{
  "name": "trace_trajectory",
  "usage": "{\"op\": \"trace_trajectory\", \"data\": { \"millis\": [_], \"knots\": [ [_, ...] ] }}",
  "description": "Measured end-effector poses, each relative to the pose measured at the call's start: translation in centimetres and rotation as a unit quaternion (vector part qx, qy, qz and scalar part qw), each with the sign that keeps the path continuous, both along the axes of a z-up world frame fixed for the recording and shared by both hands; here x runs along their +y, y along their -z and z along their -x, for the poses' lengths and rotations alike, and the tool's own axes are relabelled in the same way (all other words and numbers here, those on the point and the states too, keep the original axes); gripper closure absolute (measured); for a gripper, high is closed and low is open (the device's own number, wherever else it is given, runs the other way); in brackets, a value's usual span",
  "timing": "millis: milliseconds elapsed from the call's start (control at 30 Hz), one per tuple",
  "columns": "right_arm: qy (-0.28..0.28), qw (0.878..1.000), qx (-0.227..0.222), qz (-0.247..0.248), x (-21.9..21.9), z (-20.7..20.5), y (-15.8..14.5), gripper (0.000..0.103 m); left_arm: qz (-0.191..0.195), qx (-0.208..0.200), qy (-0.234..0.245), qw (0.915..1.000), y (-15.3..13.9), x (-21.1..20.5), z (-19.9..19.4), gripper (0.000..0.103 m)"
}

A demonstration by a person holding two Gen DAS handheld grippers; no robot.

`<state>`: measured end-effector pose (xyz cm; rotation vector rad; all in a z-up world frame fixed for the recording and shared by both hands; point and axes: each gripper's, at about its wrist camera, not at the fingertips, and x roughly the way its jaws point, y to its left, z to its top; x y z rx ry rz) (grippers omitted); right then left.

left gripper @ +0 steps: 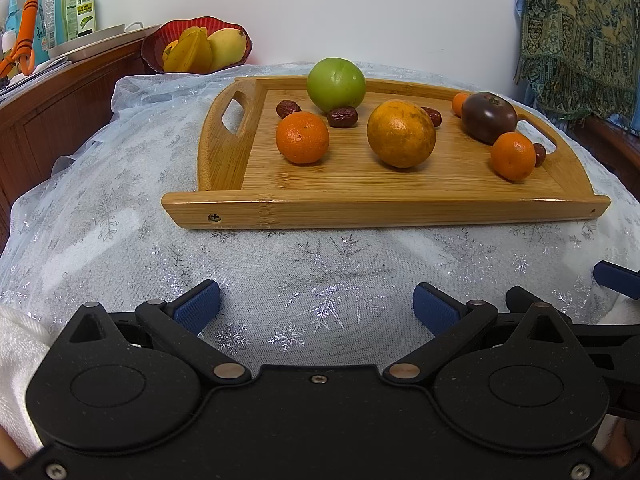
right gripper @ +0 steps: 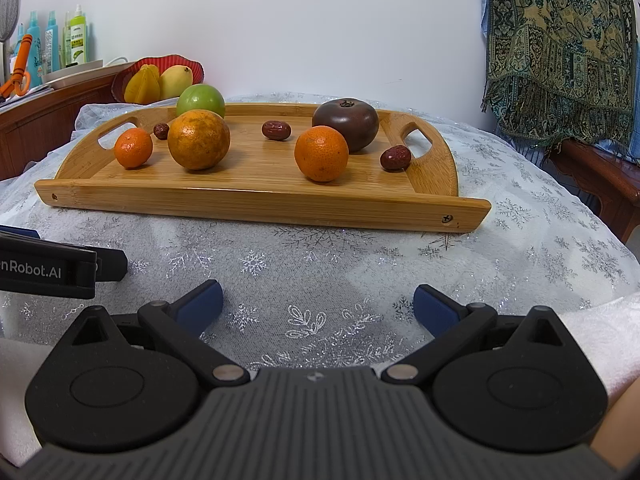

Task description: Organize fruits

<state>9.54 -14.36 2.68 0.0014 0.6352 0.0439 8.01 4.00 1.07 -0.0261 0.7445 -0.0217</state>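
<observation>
A wooden tray lies on the snowflake cloth. It holds a green apple, a large orange, small tangerines, a dark purple tomato and several red dates. My left gripper is open and empty, low over the cloth in front of the tray. My right gripper is open and empty, beside it to the right.
A red bowl with starfruit and a mango stands at the back left by a wooden cabinet with spray bottles. A patterned shawl hangs at the right over a wooden bench.
</observation>
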Motion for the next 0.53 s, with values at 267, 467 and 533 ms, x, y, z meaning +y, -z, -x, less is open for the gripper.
{"op": "trace_trajectory", "data": {
  "millis": [267,467,533],
  "knots": [
    [0.0,1.0,0.0,0.0,-0.03,-0.02,-0.04,0.0,-0.001,0.0,0.0,1.0,0.01,-0.01,0.0,0.0],
    [0.0,1.0,-0.001,0.0,-0.04,-0.01,-0.02,0.0,0.001,-0.001,0.0,1.0,-0.02,-0.01,-0.03,0.0],
    [0.0,1.0,-0.005,-0.001,-0.06,0.03,-0.12,0.0,-0.001,-0.002,0.001,1.0,-0.05,-0.04,-0.03,0.0]
  ]
}}
